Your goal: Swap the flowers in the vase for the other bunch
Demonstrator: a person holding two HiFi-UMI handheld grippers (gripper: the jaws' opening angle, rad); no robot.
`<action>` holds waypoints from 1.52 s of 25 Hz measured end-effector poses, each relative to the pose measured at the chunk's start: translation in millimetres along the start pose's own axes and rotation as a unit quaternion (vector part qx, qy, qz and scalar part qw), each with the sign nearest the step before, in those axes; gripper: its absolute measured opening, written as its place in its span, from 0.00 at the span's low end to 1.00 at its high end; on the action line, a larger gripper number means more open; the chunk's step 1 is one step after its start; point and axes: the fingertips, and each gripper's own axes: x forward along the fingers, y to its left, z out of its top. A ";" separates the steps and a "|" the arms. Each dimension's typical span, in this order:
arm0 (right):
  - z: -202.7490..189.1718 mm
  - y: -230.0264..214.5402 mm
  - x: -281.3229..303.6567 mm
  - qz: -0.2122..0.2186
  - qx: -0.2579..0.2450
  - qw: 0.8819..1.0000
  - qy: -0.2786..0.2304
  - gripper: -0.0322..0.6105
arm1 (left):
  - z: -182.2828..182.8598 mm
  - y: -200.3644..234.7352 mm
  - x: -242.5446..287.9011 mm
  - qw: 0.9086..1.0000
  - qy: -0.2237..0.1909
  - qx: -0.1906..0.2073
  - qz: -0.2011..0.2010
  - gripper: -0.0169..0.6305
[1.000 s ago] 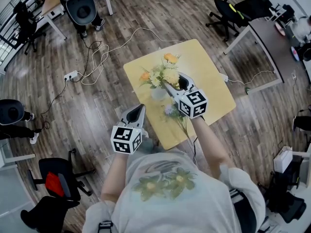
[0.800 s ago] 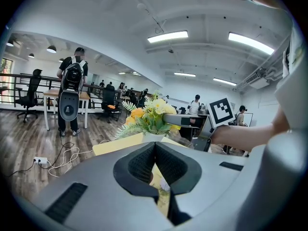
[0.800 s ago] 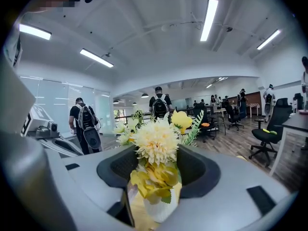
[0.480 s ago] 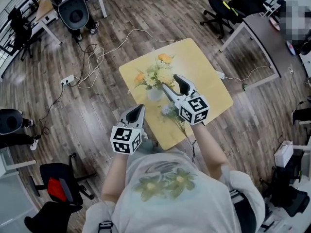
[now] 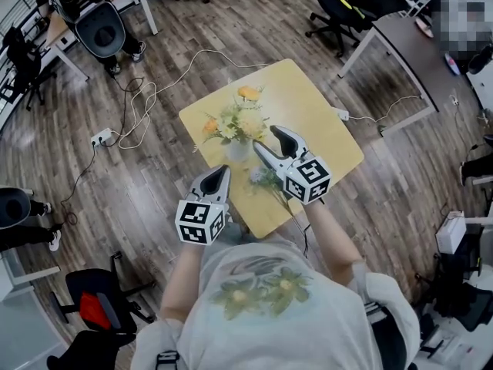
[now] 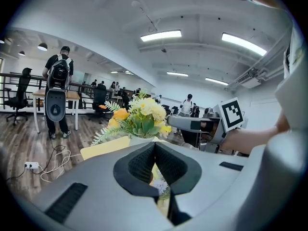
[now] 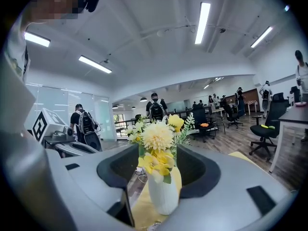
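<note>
Right gripper (image 5: 266, 138) spread, jaws just opened wider, nothing pinched. Vase (image 5: 237, 151) near, at its 9 o'clock. Left gripper (image 5: 220, 174) pressed together, empty. Other bunch (image 5: 266, 177) flat on tabletop (image 5: 316, 106), 4 o'clock of vase. Best: pinch flowers (image 5: 235, 122) low on stems, lift straight up, left steadies vase.

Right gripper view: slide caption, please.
Right gripper, jaws just opened wider and empty, faces the white vase of yellow flowers.

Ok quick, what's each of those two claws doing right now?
Left gripper: closed, empty.
Right gripper: open, jaws have just been opening, holding nothing; the vase stands ahead of it, untouched.
</note>
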 end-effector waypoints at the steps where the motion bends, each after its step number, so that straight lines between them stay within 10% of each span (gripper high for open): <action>1: -1.2 -0.9 -2.5 -0.002 0.001 1.000 0.000 0.41 | -0.2 -2.2 1.5 1.000 0.001 0.001 -0.003 0.05; 38: -50.0 2.9 -92.3 -0.069 0.009 0.997 0.042 0.12 | -10.3 -75.4 34.9 0.994 0.034 0.020 -0.100 0.05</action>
